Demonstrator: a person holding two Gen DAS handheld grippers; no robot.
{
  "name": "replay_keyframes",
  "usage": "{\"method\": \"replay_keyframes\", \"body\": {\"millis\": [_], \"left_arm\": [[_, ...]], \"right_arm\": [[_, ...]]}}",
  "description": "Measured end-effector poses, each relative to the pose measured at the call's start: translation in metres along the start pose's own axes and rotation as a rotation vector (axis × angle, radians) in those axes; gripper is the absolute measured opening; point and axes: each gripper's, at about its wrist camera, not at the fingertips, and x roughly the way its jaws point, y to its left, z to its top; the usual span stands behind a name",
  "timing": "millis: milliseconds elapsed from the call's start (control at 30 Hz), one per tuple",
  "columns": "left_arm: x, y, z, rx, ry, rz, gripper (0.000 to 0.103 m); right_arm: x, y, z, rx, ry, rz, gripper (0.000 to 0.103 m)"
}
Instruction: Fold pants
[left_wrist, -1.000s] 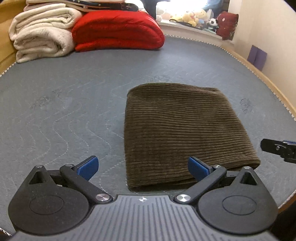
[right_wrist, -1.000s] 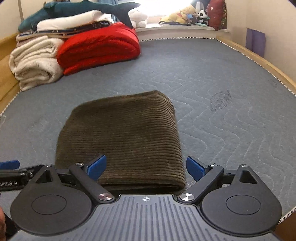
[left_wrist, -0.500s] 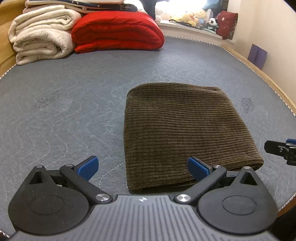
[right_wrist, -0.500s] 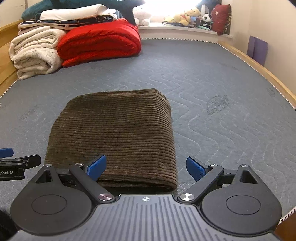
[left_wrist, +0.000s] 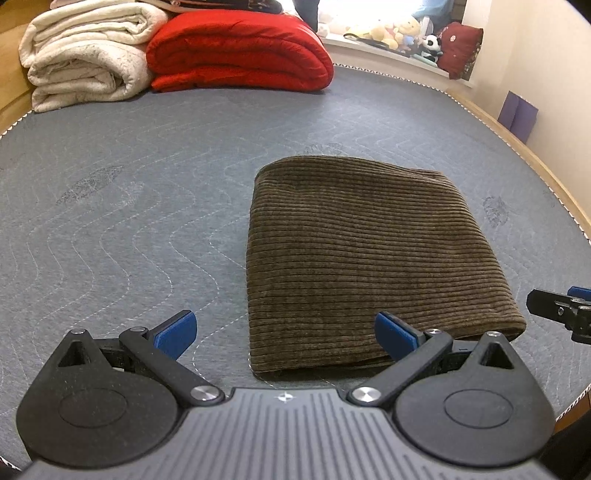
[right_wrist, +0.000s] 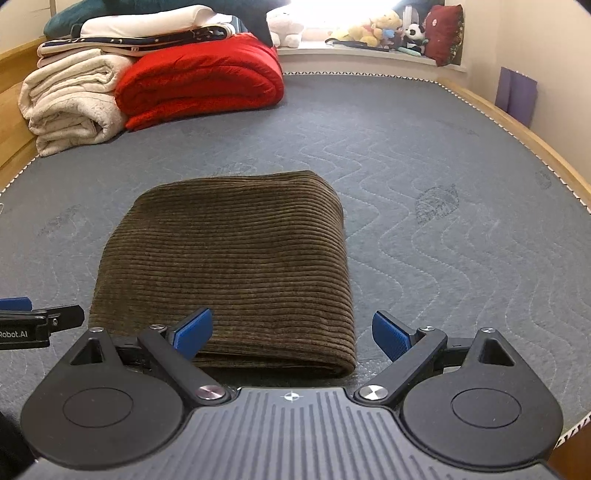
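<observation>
Nearest to each camera, both tongs are spread wide and hold nothing. The left tongs (left_wrist: 284, 330) hover over the near left corner of the pants (left_wrist: 369, 254), and the right tongs (right_wrist: 291, 334) hover over the near right corner. Each tool's tip shows at the edge of the other's view, so the two sit side by side, close to the near edge of the bed.

Just beyond the blue pads, the brown corduroy pants lie on the grey quilted mattress (left_wrist: 122, 206) as a compact, thick rectangle with rounded folded edges and stacked layers visible along the near side. No loose leg or waistband sticks out.

Judging from this, the folding looks finished, and the step in hand is letting go and backing away. Any next move would only call for a light tidy of the near edge.

Farther back, a cream blanket (left_wrist: 88, 62) and a red duvet (left_wrist: 240, 55) are stacked, with soft toys (right_wrist: 373, 31) on the windowsill.
</observation>
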Motion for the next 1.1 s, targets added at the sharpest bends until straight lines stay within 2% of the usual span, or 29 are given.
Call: {"method": "replay_keyframes", "body": {"millis": [1100], "left_arm": [[-0.0003, -0.0063, -0.0031, 0.033, -0.004, -0.010, 0.103]], "right_arm": [[-0.0014, 0.0009, -0.0007, -0.014, -0.002, 0.019, 0.094]]}}
